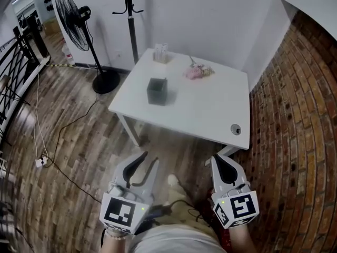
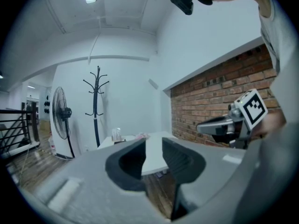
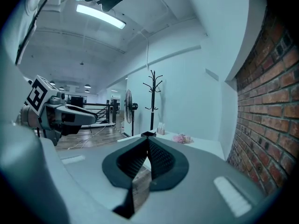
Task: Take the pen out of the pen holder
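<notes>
A dark square pen holder point(image 1: 157, 91) stands on the white table point(image 1: 210, 109), left of its middle; I cannot make out a pen in it. Both grippers hang over the wooden floor, short of the table's near edge and well away from the holder. My left gripper point(image 1: 149, 158) is open with nothing between its fingers; in the left gripper view the left gripper point(image 2: 153, 143) frames the table's edge. My right gripper point(image 1: 217, 159) has its jaws together, empty. In the right gripper view the right gripper point(image 3: 148, 140) points at the holder point(image 3: 148, 134).
A pink bundle point(image 1: 197, 71) and a small clear container point(image 1: 161, 54) sit at the table's far side. A standing fan point(image 1: 73, 15) and a coat stand point(image 1: 129, 15) are by the back wall. A brick wall point(image 1: 295, 115) runs on the right. Cables point(image 1: 47, 152) cross the floor.
</notes>
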Tool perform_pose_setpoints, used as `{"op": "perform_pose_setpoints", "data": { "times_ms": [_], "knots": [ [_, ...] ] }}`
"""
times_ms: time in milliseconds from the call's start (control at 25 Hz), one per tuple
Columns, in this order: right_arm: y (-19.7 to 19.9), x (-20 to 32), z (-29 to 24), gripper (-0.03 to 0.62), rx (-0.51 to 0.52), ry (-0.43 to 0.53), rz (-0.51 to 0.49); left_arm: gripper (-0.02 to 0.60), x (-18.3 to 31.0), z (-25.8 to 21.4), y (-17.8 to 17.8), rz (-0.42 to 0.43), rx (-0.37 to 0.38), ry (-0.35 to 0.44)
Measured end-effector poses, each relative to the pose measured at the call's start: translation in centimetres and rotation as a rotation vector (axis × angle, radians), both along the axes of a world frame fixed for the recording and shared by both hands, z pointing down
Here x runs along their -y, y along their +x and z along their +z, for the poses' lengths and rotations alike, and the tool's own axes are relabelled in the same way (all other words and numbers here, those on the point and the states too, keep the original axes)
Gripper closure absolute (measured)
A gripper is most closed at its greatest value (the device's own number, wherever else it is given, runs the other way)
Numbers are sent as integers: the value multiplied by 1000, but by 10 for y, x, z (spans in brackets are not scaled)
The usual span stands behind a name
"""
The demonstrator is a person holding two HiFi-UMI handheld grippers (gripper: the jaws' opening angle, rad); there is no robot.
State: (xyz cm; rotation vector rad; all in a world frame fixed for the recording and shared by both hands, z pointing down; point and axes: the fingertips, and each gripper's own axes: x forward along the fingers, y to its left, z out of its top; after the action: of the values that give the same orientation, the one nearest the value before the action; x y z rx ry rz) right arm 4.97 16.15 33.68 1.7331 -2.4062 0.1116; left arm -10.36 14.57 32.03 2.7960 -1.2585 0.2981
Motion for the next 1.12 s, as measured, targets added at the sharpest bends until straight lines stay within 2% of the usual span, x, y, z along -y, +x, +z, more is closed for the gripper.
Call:
{"op": "perform_pose_setpoints", "data": {
  "times_ms": [520, 1120],
  "knots": [
    [-7, 43, 2, 589, 8, 8, -64, 485, 34, 0, -5, -56, 6, 11],
    [9, 114, 3, 589, 24, 4, -101, 479, 100, -2, 13, -81, 13, 2]
  ]
}}
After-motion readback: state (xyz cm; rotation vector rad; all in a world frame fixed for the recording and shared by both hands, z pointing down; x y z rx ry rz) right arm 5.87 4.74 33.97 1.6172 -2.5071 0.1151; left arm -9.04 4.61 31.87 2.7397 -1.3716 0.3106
